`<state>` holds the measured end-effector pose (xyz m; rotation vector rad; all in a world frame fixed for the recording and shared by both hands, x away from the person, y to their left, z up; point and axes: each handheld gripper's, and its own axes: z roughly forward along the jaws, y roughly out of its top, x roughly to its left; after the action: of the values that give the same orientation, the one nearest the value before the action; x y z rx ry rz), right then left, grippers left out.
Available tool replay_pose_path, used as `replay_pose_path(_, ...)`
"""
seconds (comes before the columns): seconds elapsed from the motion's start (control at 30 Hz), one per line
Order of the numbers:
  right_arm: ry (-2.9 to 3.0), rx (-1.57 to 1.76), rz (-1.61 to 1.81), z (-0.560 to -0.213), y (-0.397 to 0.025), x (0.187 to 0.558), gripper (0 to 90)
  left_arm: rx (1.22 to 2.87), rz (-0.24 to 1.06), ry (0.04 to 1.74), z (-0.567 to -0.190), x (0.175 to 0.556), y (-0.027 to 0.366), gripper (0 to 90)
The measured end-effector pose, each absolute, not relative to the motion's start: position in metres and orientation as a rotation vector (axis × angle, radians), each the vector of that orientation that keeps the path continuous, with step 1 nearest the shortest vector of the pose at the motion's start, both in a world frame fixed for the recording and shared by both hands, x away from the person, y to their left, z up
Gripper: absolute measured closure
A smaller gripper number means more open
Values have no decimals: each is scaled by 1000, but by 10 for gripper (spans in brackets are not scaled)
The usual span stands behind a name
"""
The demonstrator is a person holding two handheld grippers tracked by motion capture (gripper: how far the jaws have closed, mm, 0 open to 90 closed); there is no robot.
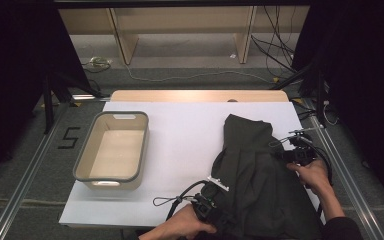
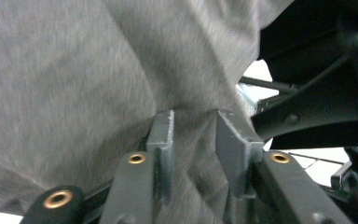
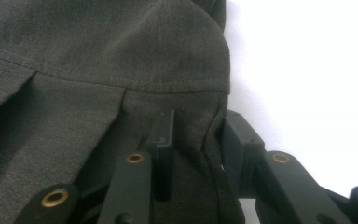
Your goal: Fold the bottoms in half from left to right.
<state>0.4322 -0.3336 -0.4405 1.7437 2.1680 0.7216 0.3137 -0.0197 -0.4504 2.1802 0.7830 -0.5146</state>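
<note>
A dark grey garment (image 1: 250,165) lies crumpled on the right half of the white table (image 1: 180,135), one part drawn up toward the far side. At its near left corner, my left gripper (image 1: 214,201) is shut on a bunch of the cloth. In the left gripper view the grey fabric (image 2: 98,70) is pinched between the jaws of the left gripper (image 2: 196,128). My right gripper (image 1: 286,151) holds the garment's right edge. In the right gripper view a hemmed fold (image 3: 121,60) runs between the jaws of the right gripper (image 3: 198,133).
An empty beige basket (image 1: 82,161) with a grey rim stands on the left of the table. Cables trail from both grippers. Metal rails run along both sides of the table, and dark curtains and stands lie beyond.
</note>
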Motion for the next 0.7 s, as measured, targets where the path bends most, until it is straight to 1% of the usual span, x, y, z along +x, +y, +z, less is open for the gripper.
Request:
replay_pose_path(0.07, 2168, 1740, 724, -440, -334, 432, 630, 2144, -493, 789, -440, 320, -15, 583)
replay_pose_path(0.17, 2165, 1746, 741, -438, -335, 431, 509, 2092, -447, 813, -426, 332, -5, 493)
replay_pose_path(0.23, 2156, 1747, 770, -435, -336, 429, 449, 2058, -399, 845, -418, 341, 2, 446)
replay_pose_path(0.27, 2142, 1745, 790, -432, -337, 428, 433, 2050, -367, 864, -415, 346, 5, 419)
replay_pose_path(0.33, 2125, 1739, 828, -427, -338, 424, 398, 2048, -301, 903, -412, 356, 11, 392)
replay_pose_path(0.47, 2105, 1740, 836, -423, -342, 417, 352, 2045, -214, 997, -417, 373, 17, 324)
replay_pose_path(0.57, 2101, 1731, 842, -422, -344, 411, 318, 2037, -206, 1081, -427, 384, 20, 279)
replay_pose_path(0.7, 2105, 1728, 856, -424, -345, 403, 280, 2049, -254, 1153, -443, 392, 17, 230)
